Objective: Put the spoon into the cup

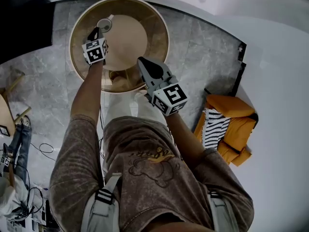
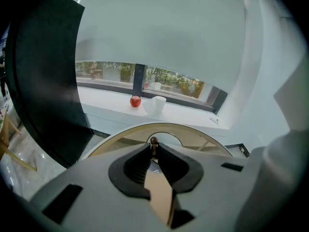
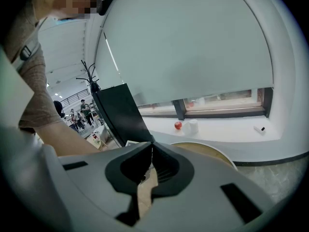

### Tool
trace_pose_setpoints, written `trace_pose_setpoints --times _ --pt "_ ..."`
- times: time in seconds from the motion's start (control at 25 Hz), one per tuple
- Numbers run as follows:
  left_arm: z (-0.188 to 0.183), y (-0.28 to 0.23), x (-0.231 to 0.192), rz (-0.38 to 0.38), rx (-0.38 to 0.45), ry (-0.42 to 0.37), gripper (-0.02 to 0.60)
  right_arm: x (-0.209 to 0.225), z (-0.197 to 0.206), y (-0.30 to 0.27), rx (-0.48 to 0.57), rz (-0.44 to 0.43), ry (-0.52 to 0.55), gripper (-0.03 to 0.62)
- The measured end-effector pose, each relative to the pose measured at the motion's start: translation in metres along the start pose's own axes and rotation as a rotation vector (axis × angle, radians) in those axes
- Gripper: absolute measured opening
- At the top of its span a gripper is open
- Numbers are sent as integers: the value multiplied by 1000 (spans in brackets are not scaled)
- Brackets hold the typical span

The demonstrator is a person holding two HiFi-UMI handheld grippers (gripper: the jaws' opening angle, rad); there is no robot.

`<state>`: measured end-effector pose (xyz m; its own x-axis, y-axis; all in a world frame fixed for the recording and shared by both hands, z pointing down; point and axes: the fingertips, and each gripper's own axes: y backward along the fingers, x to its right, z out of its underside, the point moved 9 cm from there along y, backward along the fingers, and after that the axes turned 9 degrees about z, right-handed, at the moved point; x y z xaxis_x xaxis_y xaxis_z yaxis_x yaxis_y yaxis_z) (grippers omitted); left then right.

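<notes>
On the round wooden table (image 1: 157,33) stands a small white cup (image 1: 104,24), at its far left. My left gripper (image 1: 96,33) hovers right at the cup's near side, pointing down toward it. In the left gripper view that gripper (image 2: 153,148) is shut on a thin spoon (image 2: 153,141), whose small brown knob pokes out past the tips. The cup's pale rim (image 2: 166,135) arcs just beyond. My right gripper (image 1: 145,64) hangs above the table's near edge; its jaws (image 3: 152,148) meet with nothing between them.
A window sill beyond the table carries a red apple (image 2: 135,101) and a white mug (image 2: 158,104). A black panel (image 2: 43,81) stands at the left. An orange bag with striped cloth (image 1: 227,124) lies on the marble floor at the right.
</notes>
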<state>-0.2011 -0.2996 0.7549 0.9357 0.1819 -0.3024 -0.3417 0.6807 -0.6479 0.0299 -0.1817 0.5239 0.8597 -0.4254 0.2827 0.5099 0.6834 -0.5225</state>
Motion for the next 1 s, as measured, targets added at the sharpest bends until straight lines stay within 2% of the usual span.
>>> trace_pose_setpoints --times 0.2,0.36,0.68,0.88,1.0 --pt "2 -2 -2 -19 -3 14 58 1 1 -3 -4 -2 0 18" --pt "3 -1 -1 -26 -13 -5 58 1 1 -2 -3 2 -5 18" --pt "2 0 0 -16 -17 16 63 2 1 -1 -4 -5 -3 18" --pt "1 -1 0 11 -23 37 143 1 0 -2 -3 -10 -3 18" --pt "1 0 -1 13 -31 38 164 -2 0 -3 2 -15 -4 18"
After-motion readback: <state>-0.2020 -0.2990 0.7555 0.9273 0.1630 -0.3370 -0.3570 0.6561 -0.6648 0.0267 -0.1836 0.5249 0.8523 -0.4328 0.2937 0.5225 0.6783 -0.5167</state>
